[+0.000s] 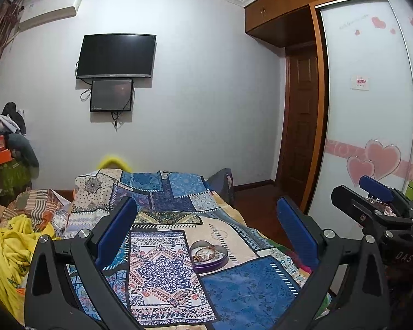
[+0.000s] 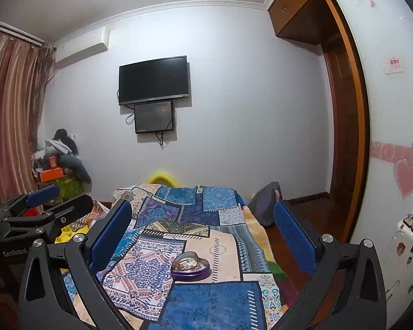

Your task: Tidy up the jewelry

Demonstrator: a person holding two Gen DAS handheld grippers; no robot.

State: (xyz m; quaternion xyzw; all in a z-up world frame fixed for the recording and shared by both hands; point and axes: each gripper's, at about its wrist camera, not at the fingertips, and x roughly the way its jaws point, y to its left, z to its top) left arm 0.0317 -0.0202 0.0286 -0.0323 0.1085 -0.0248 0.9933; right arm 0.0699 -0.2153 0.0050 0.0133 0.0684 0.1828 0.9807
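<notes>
1. Lying on the patchwork bedspread (image 1: 162,272), the heart-shaped tin (image 1: 209,255) is sitting open with its purple wall showing, and jewelry (image 1: 203,253), a tangle of gold-coloured chain and a pale round piece, is resting inside it.
2. The left gripper (image 1: 206,236) is hanging above the bed with its blue pads (image 1: 115,231) spread wide apart, gripping nothing; the tin is showing between them, well below.
3. The right gripper (image 2: 203,236) is likewise standing wide open and empty, with the tin (image 2: 190,266) lying between its fingers in its own view.
4. Each gripper is showing at the edge of the other's view, so the two are hovering side by side.
5. A dark television (image 2: 153,80) is hanging on the far wall, and a wardrobe door (image 1: 369,104) with pink hearts is standing to the right.
</notes>
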